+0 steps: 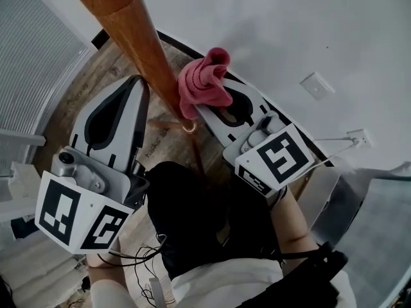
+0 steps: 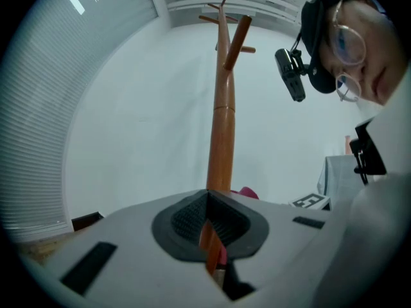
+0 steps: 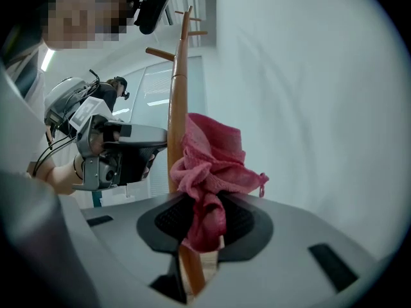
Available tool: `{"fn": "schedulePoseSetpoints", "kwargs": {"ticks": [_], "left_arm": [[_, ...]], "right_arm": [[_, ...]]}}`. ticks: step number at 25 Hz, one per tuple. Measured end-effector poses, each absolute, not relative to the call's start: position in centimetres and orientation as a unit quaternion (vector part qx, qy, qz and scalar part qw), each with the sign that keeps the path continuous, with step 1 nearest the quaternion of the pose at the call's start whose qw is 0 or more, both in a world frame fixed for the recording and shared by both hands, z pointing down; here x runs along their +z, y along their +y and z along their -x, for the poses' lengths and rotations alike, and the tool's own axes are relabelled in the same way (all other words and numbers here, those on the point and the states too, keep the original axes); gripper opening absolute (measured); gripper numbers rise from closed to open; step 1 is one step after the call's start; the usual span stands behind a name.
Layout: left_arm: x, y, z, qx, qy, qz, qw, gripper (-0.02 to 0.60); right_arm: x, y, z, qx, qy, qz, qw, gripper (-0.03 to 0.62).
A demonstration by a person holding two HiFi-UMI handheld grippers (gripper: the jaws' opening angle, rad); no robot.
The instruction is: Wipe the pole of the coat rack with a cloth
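Observation:
The coat rack's brown wooden pole (image 1: 138,31) runs from the top left down toward the floor. A pink cloth (image 1: 205,82) is bunched against the pole's right side, and my right gripper (image 1: 204,111) is shut on it. In the right gripper view the cloth (image 3: 212,159) hangs from between the pads and touches the pole (image 3: 176,108). My left gripper (image 1: 142,82) sits just left of the pole, jaws shut and holding nothing. Its own view shows the pole (image 2: 221,140) straight ahead beyond the closed pads (image 2: 192,217), with a bit of cloth (image 2: 247,192) peeking out behind it.
A white wall with a socket plate (image 1: 316,85) stands close behind the rack. Window blinds (image 1: 32,63) fill the left side. The rack's legs (image 1: 186,127) spread on the wooden floor. A pale covered object (image 1: 347,191) is at the right, and cables (image 1: 138,262) lie by my feet.

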State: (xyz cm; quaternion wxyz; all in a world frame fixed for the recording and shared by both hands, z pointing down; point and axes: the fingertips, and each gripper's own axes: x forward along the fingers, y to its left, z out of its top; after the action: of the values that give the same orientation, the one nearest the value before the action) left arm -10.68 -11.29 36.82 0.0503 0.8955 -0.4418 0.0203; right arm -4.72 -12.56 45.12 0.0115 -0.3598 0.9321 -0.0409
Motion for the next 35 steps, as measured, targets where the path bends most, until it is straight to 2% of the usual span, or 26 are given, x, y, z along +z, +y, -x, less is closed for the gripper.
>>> {"fn": "schedulePoseSetpoints", "kwargs": {"ticks": [6,14,35], "left_arm": [[40.5,-11.7,10.7,0.034,-0.436,-0.896,0.072,0.012],[41.1,-11.5,10.7,0.007,-0.437,-0.897,0.070,0.012],[43.0,-11.1,10.4,0.007,-0.426,-0.901,0.078,0.012]], "right_arm": [[48.7,-12.9,4.8,-0.061,0.928,0.367,-0.025,0.110],[54.9,-12.6,4.8,-0.118,0.914,0.381,-0.070,0.110],[64.2,-13.4,5.1,-0.194,0.885,0.401,-0.134,0.110]]}}
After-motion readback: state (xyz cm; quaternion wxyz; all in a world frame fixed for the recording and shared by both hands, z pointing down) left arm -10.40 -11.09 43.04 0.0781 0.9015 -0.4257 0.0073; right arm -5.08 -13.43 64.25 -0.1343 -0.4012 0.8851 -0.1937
